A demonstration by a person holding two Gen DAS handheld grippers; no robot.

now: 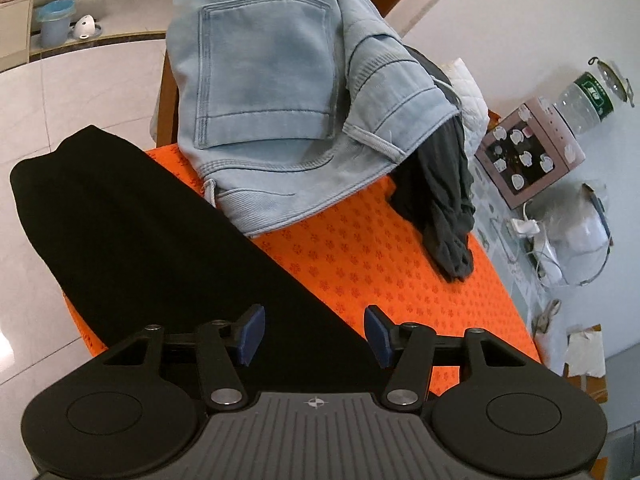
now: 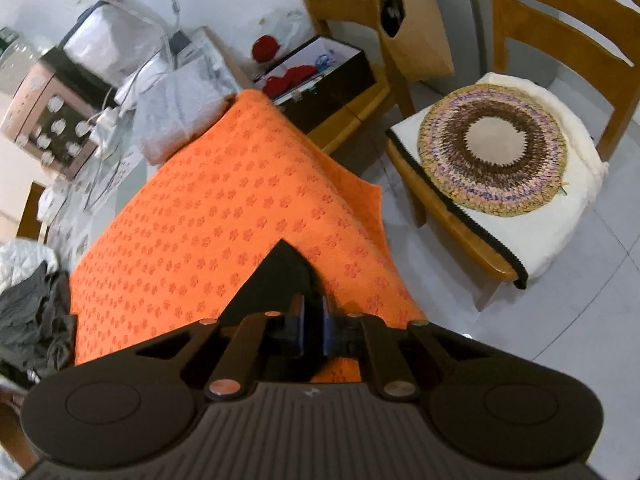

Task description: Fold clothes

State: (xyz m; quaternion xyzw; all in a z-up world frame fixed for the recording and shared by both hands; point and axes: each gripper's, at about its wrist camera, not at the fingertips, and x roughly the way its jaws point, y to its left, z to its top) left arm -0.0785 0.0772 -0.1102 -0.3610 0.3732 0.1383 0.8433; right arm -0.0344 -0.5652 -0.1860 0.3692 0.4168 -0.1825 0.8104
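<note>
Your right claw was pinched shut on a corner of the black garment, whose point stuck out past the pads onto the orange cloth covering the bench. Your left claw stood apart, empty, right over the same garment. The garment's long axis ran away from the left claw toward its far left, so the left was nearer the free end. Jeans and a grey garment lay beyond.

Matt black garment on textured orange cloth.
</note>
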